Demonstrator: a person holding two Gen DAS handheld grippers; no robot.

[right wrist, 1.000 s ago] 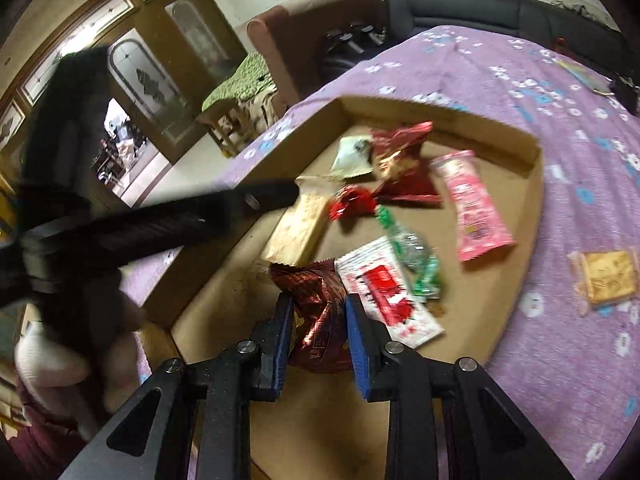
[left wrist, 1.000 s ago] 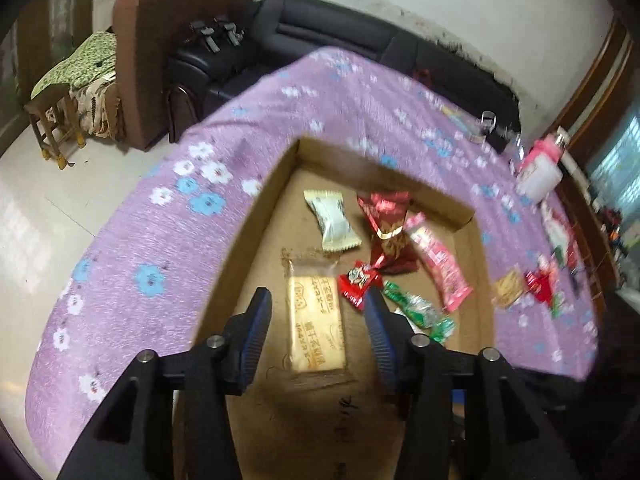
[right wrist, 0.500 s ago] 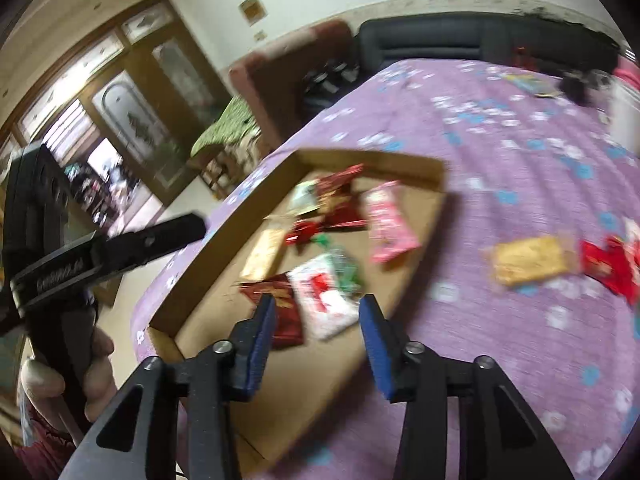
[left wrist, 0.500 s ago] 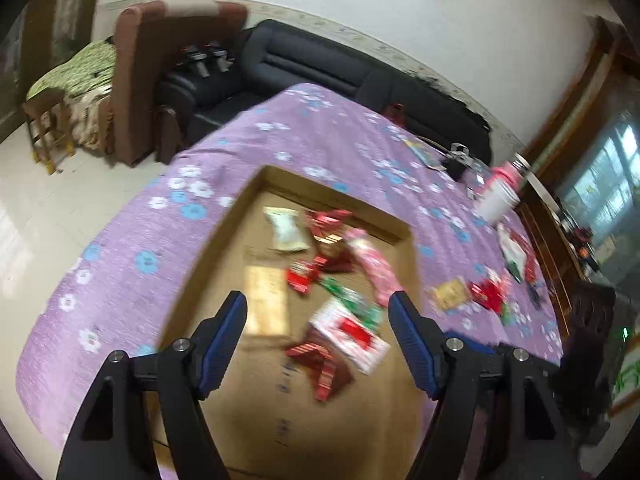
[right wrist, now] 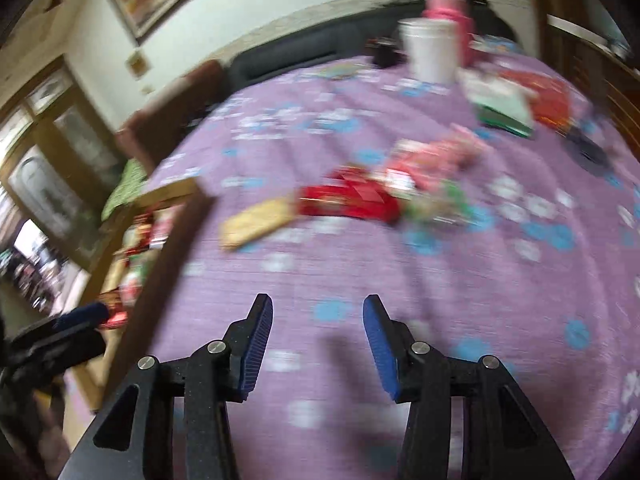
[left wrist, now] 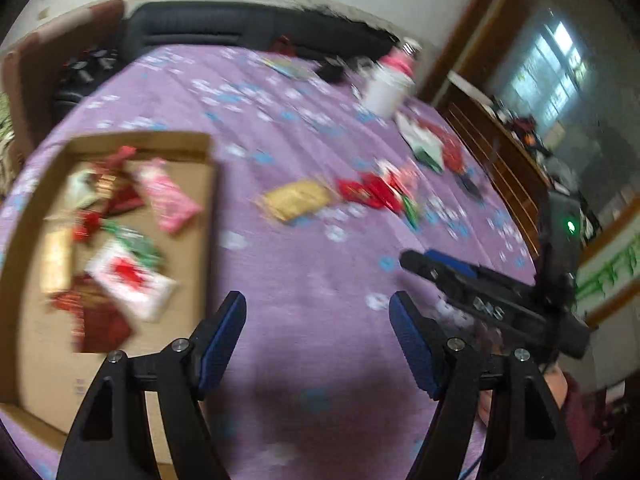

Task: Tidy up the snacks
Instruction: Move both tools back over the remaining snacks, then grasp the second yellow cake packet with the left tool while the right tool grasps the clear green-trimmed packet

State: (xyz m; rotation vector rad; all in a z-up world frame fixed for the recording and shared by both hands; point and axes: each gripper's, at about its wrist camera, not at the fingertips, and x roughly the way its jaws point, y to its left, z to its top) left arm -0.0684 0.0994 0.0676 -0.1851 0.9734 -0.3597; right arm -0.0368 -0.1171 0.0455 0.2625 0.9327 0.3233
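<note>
A shallow cardboard box (left wrist: pixel 212 184) lies on the purple flowered tablecloth at the left and holds several snack packets, among them a pink one (left wrist: pixel 168 196) and a white-and-red one (left wrist: pixel 128 276). Loose snacks lie on the cloth: a golden biscuit packet (left wrist: pixel 296 198) (right wrist: pixel 256 222) and red packets (left wrist: pixel 372 192) (right wrist: pixel 348 200). My left gripper (left wrist: pixel 318 308) is open and empty above bare cloth, right of the box. My right gripper (right wrist: pixel 318 312) is open and empty, short of the loose snacks; it also shows in the left wrist view (left wrist: pixel 416 258). Both views are blurred.
A white cup (right wrist: pixel 430 54) with a pink bottle behind it stands at the far side of the table. Green-and-white and red packets (right wrist: pixel 504 106) lie near it. A black sofa (left wrist: pixel 224 28) runs behind the table. A wooden cabinet (left wrist: pixel 500 148) stands to the right.
My right gripper let go of the dark red packet in the box, opened and swung right over the cloth. My left gripper opened wider and swung right, off the box.
</note>
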